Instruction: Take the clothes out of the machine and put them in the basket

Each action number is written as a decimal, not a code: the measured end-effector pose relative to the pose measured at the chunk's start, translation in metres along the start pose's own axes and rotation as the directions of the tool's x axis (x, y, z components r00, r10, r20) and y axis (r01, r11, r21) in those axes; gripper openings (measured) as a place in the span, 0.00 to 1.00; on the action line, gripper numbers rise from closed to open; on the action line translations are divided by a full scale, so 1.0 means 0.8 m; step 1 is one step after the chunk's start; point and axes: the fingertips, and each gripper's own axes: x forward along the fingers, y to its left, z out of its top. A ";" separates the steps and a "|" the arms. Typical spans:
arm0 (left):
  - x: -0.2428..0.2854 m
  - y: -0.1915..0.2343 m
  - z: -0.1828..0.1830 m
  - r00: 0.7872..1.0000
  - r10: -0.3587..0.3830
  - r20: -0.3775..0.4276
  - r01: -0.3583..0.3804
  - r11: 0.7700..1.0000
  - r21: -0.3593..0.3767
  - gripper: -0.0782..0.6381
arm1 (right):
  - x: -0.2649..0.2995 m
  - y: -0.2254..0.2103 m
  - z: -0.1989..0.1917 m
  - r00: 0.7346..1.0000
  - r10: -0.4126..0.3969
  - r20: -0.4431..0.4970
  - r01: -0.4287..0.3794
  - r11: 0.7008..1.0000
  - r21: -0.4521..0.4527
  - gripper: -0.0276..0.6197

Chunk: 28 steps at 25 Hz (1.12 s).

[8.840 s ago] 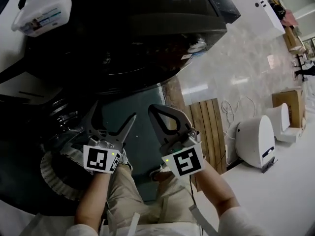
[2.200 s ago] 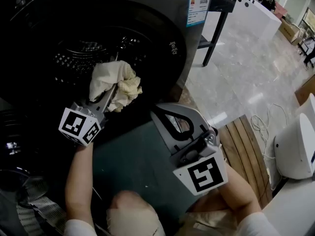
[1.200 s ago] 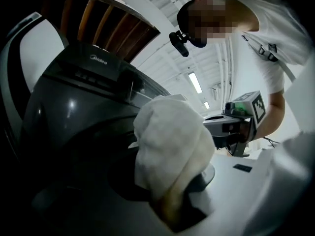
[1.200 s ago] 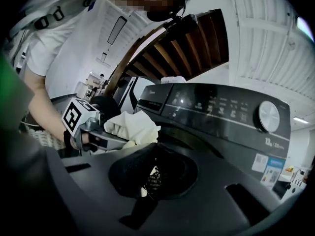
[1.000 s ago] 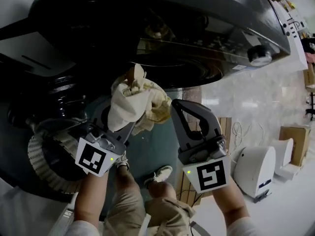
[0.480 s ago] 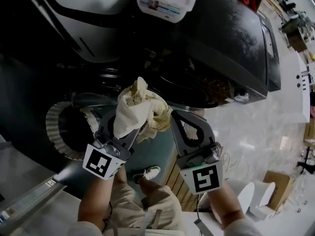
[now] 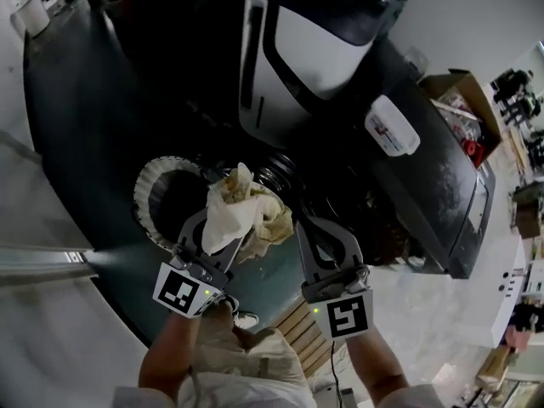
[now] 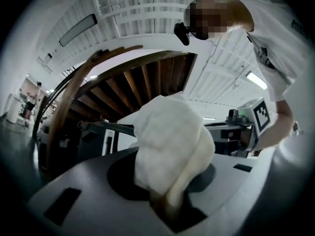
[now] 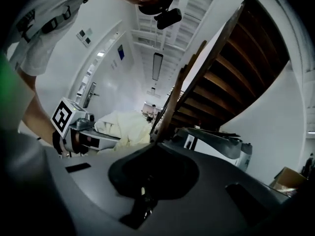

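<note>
Two tools side by side: left tool clamped on a cream cloth; right tool closed, holding nothing.

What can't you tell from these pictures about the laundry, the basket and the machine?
Cloth: bunched up in every view, so which garment it is stays unclear.
Basket: head view, inside dark and partly covered by the cloth.
Machine: head view shows only its dark outside; any clothes left inside are hidden.
</note>
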 end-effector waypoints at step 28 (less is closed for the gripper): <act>-0.264 0.307 0.069 0.700 0.713 -0.048 -0.713 0.701 0.022 0.30 | 0.332 0.226 0.120 0.795 0.598 0.103 -0.596 0.801 -0.060 0.06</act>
